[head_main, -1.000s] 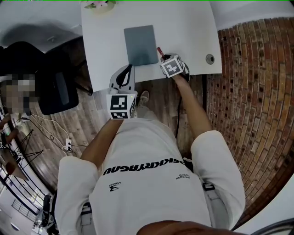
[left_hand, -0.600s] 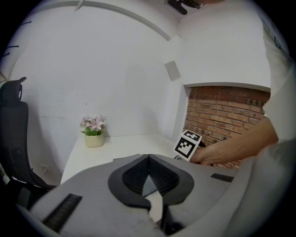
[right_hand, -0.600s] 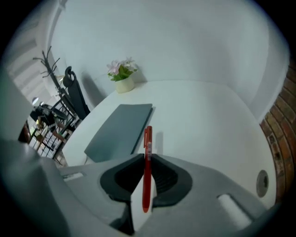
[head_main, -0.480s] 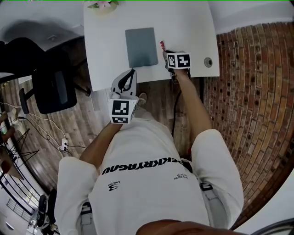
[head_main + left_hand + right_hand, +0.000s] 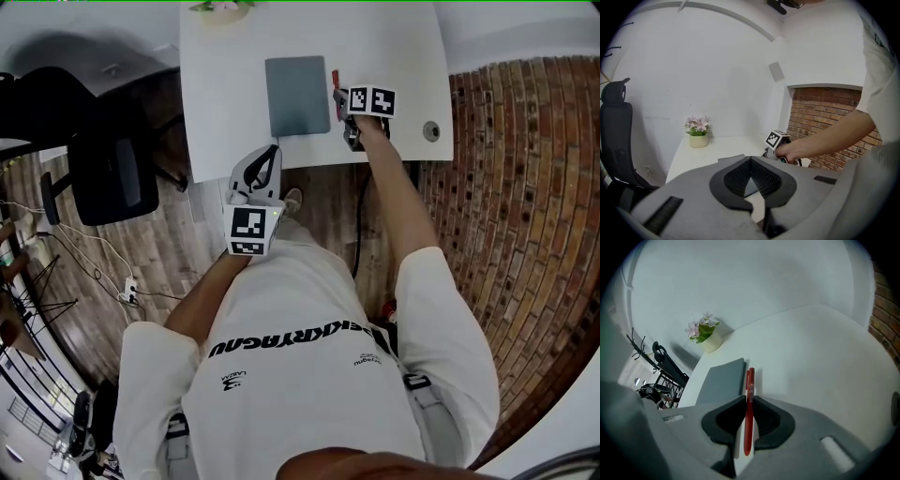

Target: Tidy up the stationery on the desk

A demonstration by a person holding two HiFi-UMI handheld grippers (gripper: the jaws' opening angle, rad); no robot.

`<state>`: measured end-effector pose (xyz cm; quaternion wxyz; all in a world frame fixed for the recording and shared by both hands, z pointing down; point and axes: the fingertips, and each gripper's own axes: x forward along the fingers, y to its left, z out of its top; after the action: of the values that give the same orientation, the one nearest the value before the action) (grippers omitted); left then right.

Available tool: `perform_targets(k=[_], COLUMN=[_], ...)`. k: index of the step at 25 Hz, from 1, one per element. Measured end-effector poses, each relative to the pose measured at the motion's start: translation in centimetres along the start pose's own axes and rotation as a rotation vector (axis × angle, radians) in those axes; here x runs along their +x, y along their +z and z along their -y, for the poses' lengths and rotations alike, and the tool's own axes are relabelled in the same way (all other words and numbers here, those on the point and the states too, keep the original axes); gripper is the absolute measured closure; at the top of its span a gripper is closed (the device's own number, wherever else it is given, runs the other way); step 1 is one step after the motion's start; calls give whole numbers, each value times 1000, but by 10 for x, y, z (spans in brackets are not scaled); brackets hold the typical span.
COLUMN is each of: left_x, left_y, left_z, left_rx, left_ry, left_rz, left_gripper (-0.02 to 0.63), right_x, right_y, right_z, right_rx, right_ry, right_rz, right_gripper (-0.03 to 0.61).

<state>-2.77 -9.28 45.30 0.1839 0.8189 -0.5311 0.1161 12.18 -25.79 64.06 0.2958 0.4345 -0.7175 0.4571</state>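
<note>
A grey notebook (image 5: 297,96) lies on the white desk (image 5: 394,47), near its front edge. My right gripper (image 5: 345,105) is just right of the notebook, shut on a red pen (image 5: 336,87). In the right gripper view the pen (image 5: 749,404) runs straight out between the jaws of the right gripper (image 5: 746,401), parallel to the notebook's (image 5: 723,380) right edge. My left gripper (image 5: 260,169) hangs off the desk, below its front edge, jaws together and holding nothing. In the left gripper view the left gripper (image 5: 751,161) faces the desk and the right gripper's marker cube (image 5: 776,138).
A small pot of pink flowers (image 5: 223,7) stands at the desk's far left corner. A round cable hole (image 5: 431,130) sits at the front right. A black office chair (image 5: 108,169) stands left of the desk and a brick wall (image 5: 525,187) rises to the right.
My right gripper has moved farther onto the desk with the red pen, which now lies parallel to the notebook's right edge. The left gripper has stayed below the desk edge.
</note>
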Motion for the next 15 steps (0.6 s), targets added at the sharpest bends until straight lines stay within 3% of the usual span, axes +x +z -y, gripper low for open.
perform_targets(k=[15], left_x=[-1], left_y=[-1], left_z=[-15], left_rx=[-18], left_ry=[21], left_rz=[-3], left_gripper=[617], right_x=[20], right_y=[4], right_z=[-5], right_rx=[32], right_ry=[-31], right_rz=[-16], right_gripper=[504])
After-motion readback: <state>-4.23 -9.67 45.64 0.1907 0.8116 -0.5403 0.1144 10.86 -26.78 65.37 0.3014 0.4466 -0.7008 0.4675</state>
